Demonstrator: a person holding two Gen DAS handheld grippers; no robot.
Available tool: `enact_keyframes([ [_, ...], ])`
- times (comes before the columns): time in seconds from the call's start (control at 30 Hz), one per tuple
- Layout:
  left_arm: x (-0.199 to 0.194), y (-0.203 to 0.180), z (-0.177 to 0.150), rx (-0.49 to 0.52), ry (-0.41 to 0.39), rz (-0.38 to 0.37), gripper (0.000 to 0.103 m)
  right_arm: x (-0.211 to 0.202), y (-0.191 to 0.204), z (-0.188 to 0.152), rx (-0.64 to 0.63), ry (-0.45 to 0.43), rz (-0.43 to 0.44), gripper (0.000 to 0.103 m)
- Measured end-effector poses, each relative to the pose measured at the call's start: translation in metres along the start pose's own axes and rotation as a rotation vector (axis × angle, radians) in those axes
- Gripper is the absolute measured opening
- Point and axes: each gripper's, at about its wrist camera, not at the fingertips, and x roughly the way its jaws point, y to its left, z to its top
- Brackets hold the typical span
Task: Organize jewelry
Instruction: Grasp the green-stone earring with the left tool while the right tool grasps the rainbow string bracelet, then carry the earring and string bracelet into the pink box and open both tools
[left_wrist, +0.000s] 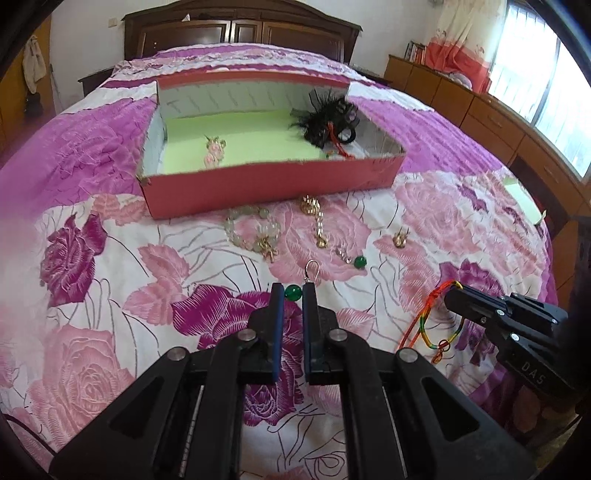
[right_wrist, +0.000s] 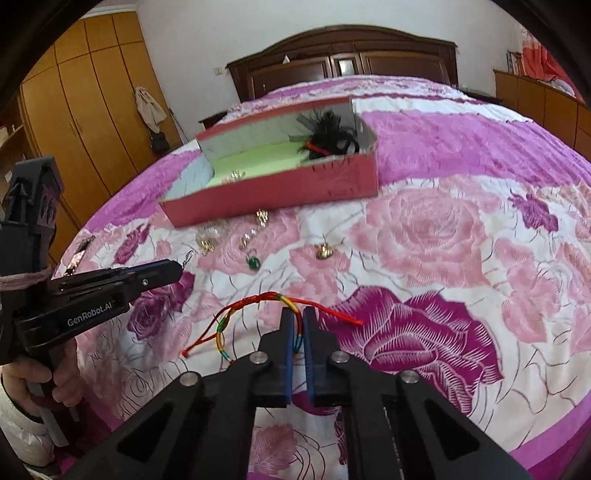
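A red box (left_wrist: 273, 184) with a green floor stands open on the bed; it also shows in the right wrist view (right_wrist: 280, 192). Inside lie a pink flower piece (left_wrist: 214, 151) and a black feather clip (left_wrist: 330, 120). My left gripper (left_wrist: 293, 291) is shut on a green bead earring (left_wrist: 293, 291) whose silver hook (left_wrist: 312, 267) sticks up. My right gripper (right_wrist: 298, 314) is shut on a rainbow cord bracelet (right_wrist: 258, 306), seen also in the left wrist view (left_wrist: 436, 321). Loose on the quilt lie a pale bead bracelet (left_wrist: 251, 229), a gold chain (left_wrist: 314, 218), a second green earring (left_wrist: 358, 261) and a small gold piece (left_wrist: 399, 238).
The bed is covered by a pink and purple rose quilt (left_wrist: 110, 258). A dark wooden headboard (left_wrist: 240, 33) is at the far end. Wooden cabinets (left_wrist: 480, 110) and a window line the right side; a wardrobe (right_wrist: 85, 92) stands on the left.
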Motion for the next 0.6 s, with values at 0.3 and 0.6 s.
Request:
enact_keyframes([
  [0.3, -0.015, 0.002, 0.009, -0.017, -0.076, 0.003, 0.001, -0.016, 0.005, 0.011, -0.040, -0.091, -0.019, 0.006],
  [0.6, -0.034, 0.001, 0.021, -0.008, -0.173, 0.028, 0.001, -0.029, 0.014, 0.029, -0.081, -0.178, -0.034, 0.006],
])
